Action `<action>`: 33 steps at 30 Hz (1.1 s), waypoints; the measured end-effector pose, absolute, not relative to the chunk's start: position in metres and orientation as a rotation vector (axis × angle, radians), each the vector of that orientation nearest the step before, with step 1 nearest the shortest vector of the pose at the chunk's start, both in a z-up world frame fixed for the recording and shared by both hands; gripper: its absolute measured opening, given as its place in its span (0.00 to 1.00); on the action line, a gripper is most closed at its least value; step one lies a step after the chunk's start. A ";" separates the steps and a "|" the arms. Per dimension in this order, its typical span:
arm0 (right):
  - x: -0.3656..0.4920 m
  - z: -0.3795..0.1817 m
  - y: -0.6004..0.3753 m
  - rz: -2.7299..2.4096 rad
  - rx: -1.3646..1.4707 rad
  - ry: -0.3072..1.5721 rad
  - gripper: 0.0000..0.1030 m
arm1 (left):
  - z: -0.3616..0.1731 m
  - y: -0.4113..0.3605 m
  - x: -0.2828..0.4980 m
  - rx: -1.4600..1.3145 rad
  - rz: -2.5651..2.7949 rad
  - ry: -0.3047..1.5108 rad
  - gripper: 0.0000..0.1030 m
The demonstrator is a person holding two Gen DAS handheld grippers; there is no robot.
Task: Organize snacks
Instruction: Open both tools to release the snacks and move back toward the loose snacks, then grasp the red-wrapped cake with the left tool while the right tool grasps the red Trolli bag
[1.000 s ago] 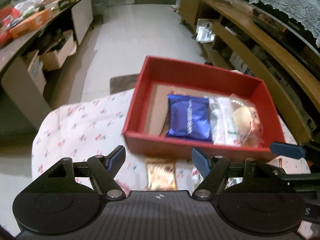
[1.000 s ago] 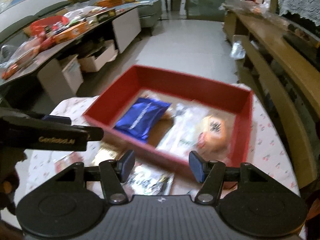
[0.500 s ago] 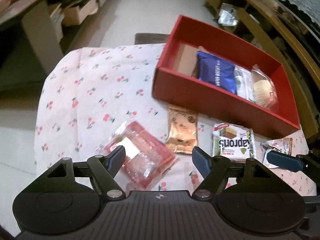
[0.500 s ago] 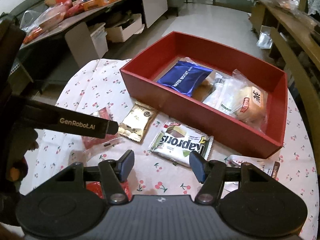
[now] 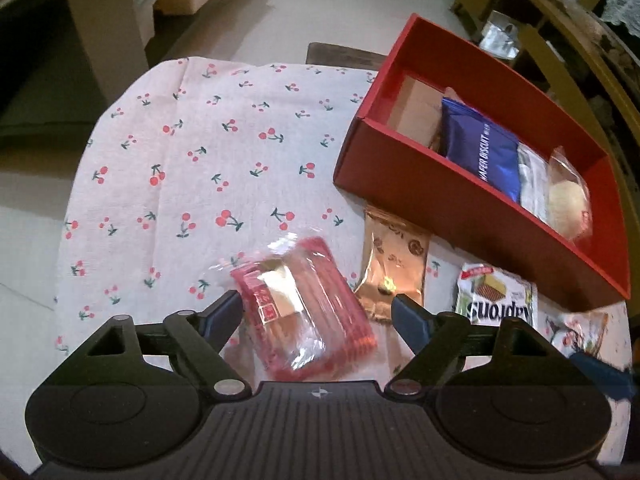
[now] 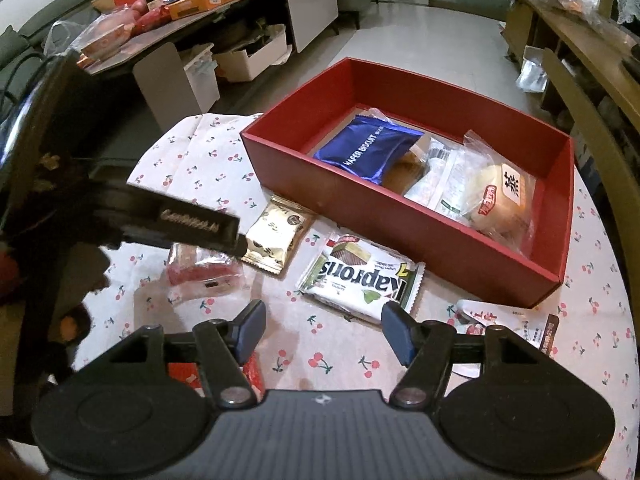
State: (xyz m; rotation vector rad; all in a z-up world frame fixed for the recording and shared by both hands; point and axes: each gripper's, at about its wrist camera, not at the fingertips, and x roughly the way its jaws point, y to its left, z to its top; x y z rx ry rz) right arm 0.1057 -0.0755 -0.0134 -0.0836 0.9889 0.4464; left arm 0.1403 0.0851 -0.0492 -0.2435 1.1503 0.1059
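Observation:
A red box [image 5: 424, 196] [image 6: 360, 200] stands on the cherry-print tablecloth [image 5: 192, 168]. It holds a blue wafer biscuit pack [image 5: 482, 152] [image 6: 366, 148], a clear packet and a wrapped bun [image 6: 500, 198]. In front of it lie a red clear-wrapped pack [image 5: 304, 308] [image 6: 204, 270], a gold sachet [image 5: 394, 264] [image 6: 278, 236] and a green-white wafer pack [image 5: 496, 300] [image 6: 360, 278]. My left gripper [image 5: 316, 312] is open, its jaws either side of the red pack. My right gripper [image 6: 322, 330] is open and empty, just short of the green-white pack.
A white-red packet [image 6: 512, 320] [image 5: 580, 326] lies at the table's right front. Another red item [image 6: 188, 372] shows under the right gripper's left jaw. A long cluttered counter [image 6: 180, 4] stands far left, wooden shelving [image 6: 592, 92] on the right.
Both grippers pulled back from over the box and dipped toward the loose snacks. The left gripper has closed in on the red pack, now between its open jaws.

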 end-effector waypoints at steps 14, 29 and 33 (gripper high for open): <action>0.083 -0.033 -0.057 0.526 -0.127 1.073 0.71 | -0.053 0.070 0.124 -0.063 0.062 1.166 0.61; 0.062 -0.056 -0.040 0.661 -0.200 1.128 0.79 | -0.044 0.076 0.110 -0.072 -0.020 1.171 0.61; 0.061 -0.051 -0.044 0.703 -0.200 1.116 0.79 | -0.044 0.074 0.110 -0.075 -0.035 1.171 0.61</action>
